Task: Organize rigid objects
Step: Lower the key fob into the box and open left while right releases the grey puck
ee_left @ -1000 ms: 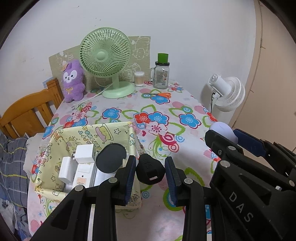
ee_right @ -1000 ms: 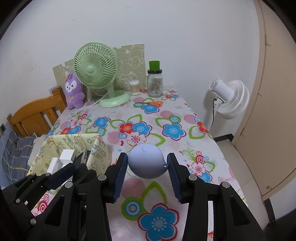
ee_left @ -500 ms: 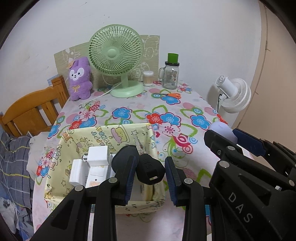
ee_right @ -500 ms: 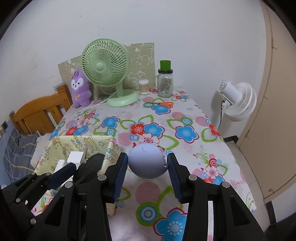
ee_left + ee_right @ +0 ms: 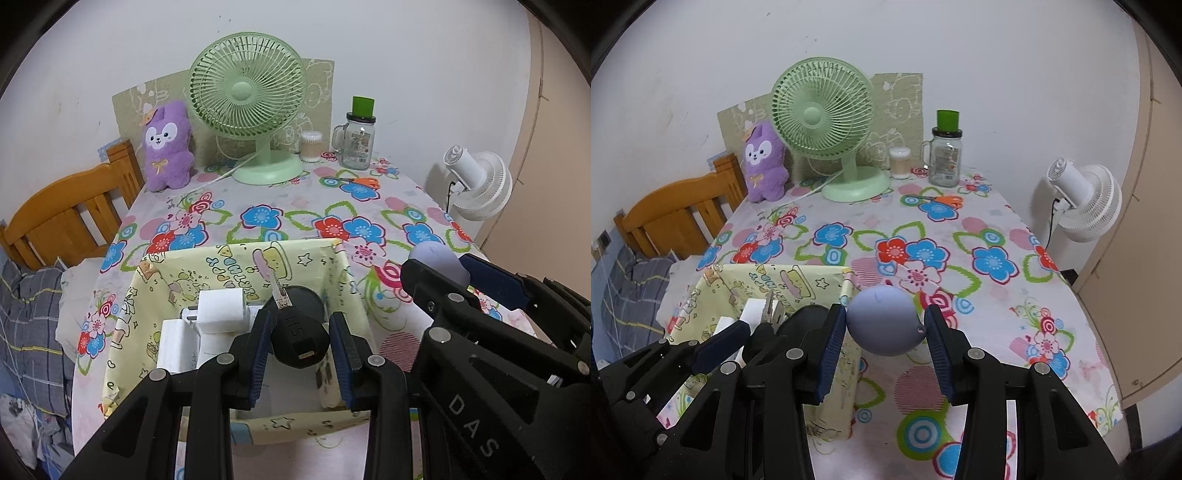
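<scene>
Fingers of left gripper (image 5: 300, 345) pinch a black key (image 5: 298, 338) by its plastic head, over the yellow box (image 5: 236, 262); light, stiff, blade free. Right gripper (image 5: 884, 328) squeezes a lilac ball-shaped thing (image 5: 882, 319) just beside box; smooth, prob. slippery, hold across middle.

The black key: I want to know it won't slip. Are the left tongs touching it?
Touching. The left wrist view shows the left tongs with both blue pads pressed against the black key, held above the yellow box.
</scene>
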The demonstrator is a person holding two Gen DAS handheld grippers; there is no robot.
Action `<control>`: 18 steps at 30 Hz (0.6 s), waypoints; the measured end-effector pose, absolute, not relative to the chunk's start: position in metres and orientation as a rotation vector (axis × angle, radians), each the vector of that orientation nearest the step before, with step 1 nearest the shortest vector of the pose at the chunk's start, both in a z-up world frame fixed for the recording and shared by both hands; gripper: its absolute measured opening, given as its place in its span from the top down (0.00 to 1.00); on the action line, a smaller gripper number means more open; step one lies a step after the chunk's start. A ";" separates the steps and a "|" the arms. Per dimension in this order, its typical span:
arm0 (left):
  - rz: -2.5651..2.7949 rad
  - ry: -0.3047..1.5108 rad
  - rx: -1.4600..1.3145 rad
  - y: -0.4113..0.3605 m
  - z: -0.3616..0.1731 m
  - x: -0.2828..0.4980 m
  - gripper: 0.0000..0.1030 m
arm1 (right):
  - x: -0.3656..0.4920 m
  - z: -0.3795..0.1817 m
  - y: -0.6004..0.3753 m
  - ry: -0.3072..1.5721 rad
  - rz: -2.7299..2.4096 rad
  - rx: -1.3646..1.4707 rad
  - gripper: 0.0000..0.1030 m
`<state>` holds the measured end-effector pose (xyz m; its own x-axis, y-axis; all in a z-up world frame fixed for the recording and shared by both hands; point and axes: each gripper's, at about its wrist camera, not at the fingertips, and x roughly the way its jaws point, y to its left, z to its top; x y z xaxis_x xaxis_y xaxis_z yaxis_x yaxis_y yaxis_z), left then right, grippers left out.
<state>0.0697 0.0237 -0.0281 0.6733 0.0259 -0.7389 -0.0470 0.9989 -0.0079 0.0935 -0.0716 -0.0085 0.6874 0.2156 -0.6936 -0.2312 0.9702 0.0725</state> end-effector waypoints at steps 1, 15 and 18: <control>0.041 0.832 -0.027 0.026 -0.029 0.071 0.69 | 0.094 -0.009 -0.069 0.775 0.253 -0.023 0.54; 0.071 0.866 -0.057 0.060 -0.042 0.087 0.69 | 0.111 -0.019 -0.033 0.802 0.298 -0.052 0.54; 0.075 0.876 -0.062 0.067 -0.045 0.092 0.69 | 0.116 -0.020 -0.025 0.806 0.305 -0.062 0.54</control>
